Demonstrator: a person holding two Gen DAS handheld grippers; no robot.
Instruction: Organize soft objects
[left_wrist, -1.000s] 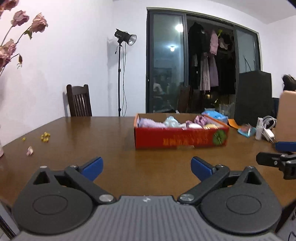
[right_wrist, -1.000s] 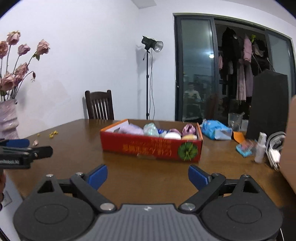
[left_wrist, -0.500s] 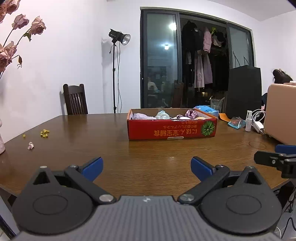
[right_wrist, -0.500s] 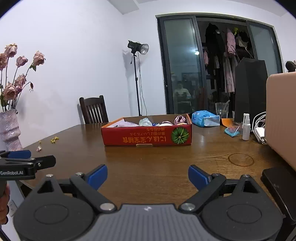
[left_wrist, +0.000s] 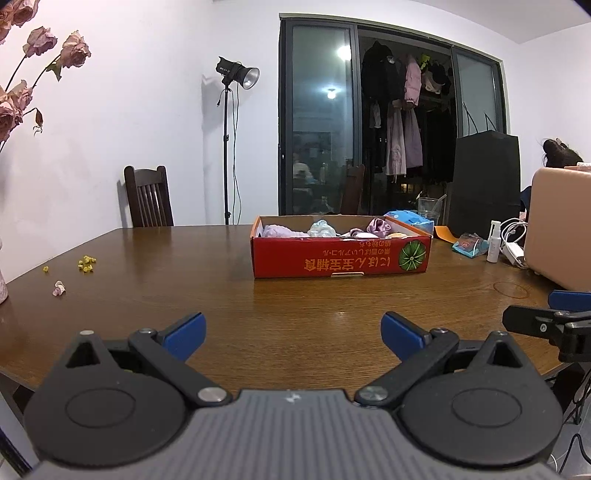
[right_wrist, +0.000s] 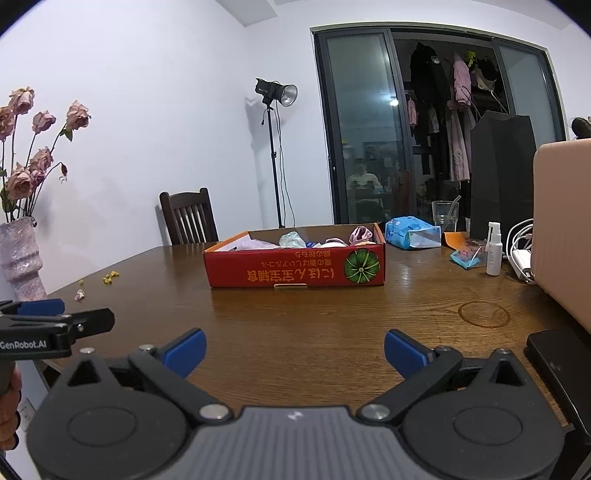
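A red cardboard box stands in the middle of the brown table. Soft cloth pieces lie in it: a lilac one, a pale green one and a purple one. My left gripper hovers over the near table edge, open and empty, well short of the box. My right gripper is beside it to the right; its jaws are opening and nothing is between them. Each gripper shows at the edge of the other's view.
A pink vase of dried roses stands at the left edge, with fallen petals nearby. On the right are a blue pack, a spray bottle, cables, a tan case and a black phone. A chair is behind.
Both grippers drew back a little from the box during the first half second, and the right view rolled level. Since then neither view has shifted.
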